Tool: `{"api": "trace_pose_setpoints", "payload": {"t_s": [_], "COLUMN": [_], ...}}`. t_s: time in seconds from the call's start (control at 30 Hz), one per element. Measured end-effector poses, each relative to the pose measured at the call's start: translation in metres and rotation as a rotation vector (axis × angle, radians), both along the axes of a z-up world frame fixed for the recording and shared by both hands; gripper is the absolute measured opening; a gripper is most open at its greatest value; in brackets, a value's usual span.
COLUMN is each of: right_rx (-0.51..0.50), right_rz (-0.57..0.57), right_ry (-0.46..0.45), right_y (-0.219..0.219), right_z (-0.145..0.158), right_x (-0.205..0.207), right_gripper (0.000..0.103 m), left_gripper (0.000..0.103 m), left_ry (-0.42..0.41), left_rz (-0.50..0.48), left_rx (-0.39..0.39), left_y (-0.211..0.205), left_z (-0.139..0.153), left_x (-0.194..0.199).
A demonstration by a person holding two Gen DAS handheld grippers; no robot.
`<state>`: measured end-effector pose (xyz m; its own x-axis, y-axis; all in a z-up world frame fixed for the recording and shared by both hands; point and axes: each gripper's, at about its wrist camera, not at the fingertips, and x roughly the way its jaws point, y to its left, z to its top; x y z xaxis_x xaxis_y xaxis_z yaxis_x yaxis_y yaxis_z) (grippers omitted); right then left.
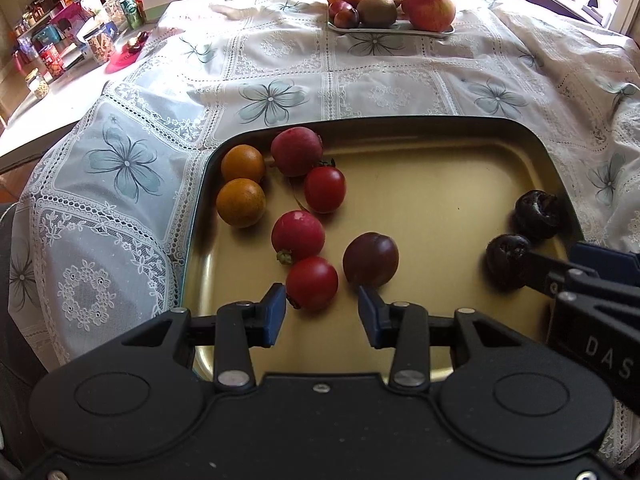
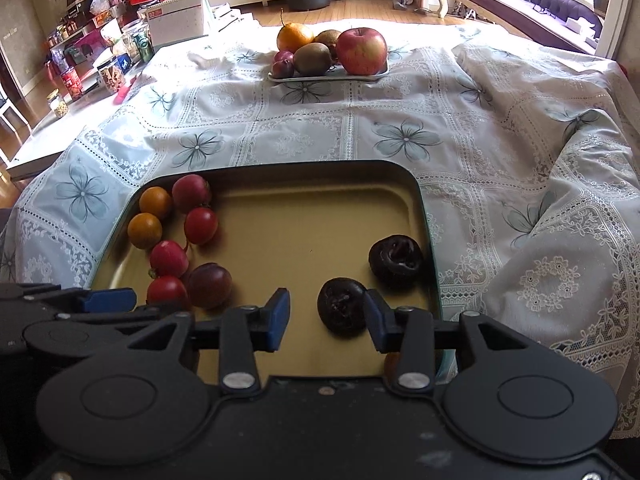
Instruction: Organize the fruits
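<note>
A gold tray [image 1: 440,184] lies on the lace tablecloth. Along its left side sit two orange fruits [image 1: 242,164], two pink-red fruits [image 1: 298,236], two red tomatoes [image 1: 325,189] and a dark purple plum [image 1: 371,259]. Two dark wrinkled fruits [image 2: 396,258] rest at its right side. My left gripper [image 1: 322,300] stands open low over the tray; the near tomato [image 1: 312,282] sits just ahead of the gap and the plum is by its right fingertip. My right gripper [image 2: 326,304] is open around the nearer wrinkled fruit [image 2: 342,312], which sits against the right finger and clear of the left one.
A white plate [image 1: 390,31] at the far side of the table holds an orange, kiwis, an apple and small plums. Bare tablecloth [image 2: 360,132] lies between plate and tray. Jars and boxes [image 1: 52,60] crowd a counter to the left.
</note>
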<state>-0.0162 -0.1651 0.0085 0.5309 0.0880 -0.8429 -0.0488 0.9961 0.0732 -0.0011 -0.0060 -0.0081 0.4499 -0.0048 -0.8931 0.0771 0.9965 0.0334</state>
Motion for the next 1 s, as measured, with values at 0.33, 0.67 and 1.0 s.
{"api": "trace_pose_setpoints", "payload": {"t_s": [0.33,0.67,1.0], "right_rx": [0.006,0.013,0.013], "right_rz": [-0.015,-0.022,-0.019], "right_ry": [0.005,0.008,0.01], "right_y": [-0.0036,-0.0038,-0.0035], "right_z": [-0.002,-0.0035,-0.004], "right_x": [-0.0046,-0.0054,-0.0054], "right_gripper": [0.043,0.043,0.043], "left_gripper": [0.05,0.049,0.05], "left_ry": [-0.012,-0.027,-0.025], "left_rz": [0.003,0.001,-0.006], "left_rx": [0.003,0.012,0.003], "left_y": [-0.0006,-0.0029,-0.0022], "left_z": [0.0027,0.0052,0.0064], "left_x": [-0.0025,-0.0058,-0.0054]}}
